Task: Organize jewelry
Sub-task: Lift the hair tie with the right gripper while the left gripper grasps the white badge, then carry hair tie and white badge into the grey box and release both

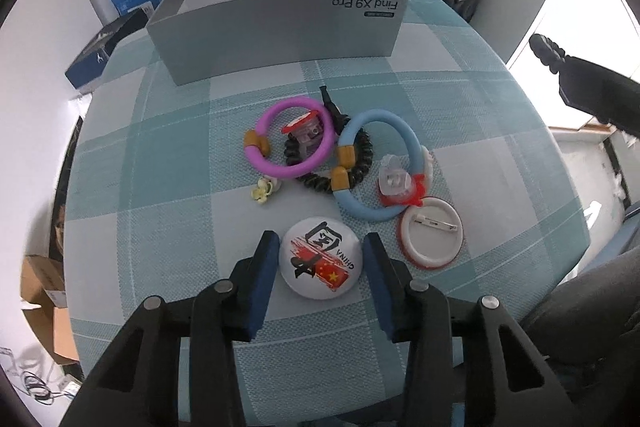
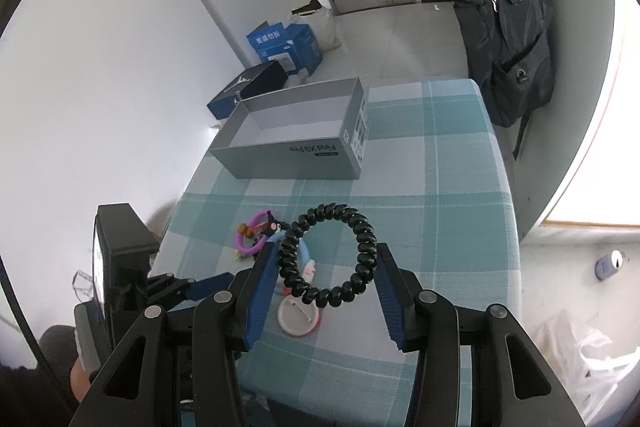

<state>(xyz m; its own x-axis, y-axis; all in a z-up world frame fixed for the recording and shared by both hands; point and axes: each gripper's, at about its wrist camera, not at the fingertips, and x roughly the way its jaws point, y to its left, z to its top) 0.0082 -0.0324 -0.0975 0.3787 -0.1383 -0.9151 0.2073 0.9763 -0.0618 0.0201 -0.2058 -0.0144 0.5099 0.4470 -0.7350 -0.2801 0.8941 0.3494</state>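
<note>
Badge (image 1: 321, 259) between left claw (image 1: 320, 251) fingers; right claw (image 2: 326, 259) grips bracelet (image 2: 332, 259).

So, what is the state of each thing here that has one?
Grey cardboard box: open, looks empty.
Black spiral coil bracelet: held between right gripper fingers.
Round white flag-print badge: face up, between left gripper fingers; grip uncertain.
Round red-rimmed badge: face down.

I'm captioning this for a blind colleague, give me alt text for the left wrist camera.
The left gripper, open, straddles a white China badge lying on a teal checked tablecloth. Beyond it lie a purple ring, a blue ring and an upturned badge, with an open grey box at the far edge.
</note>
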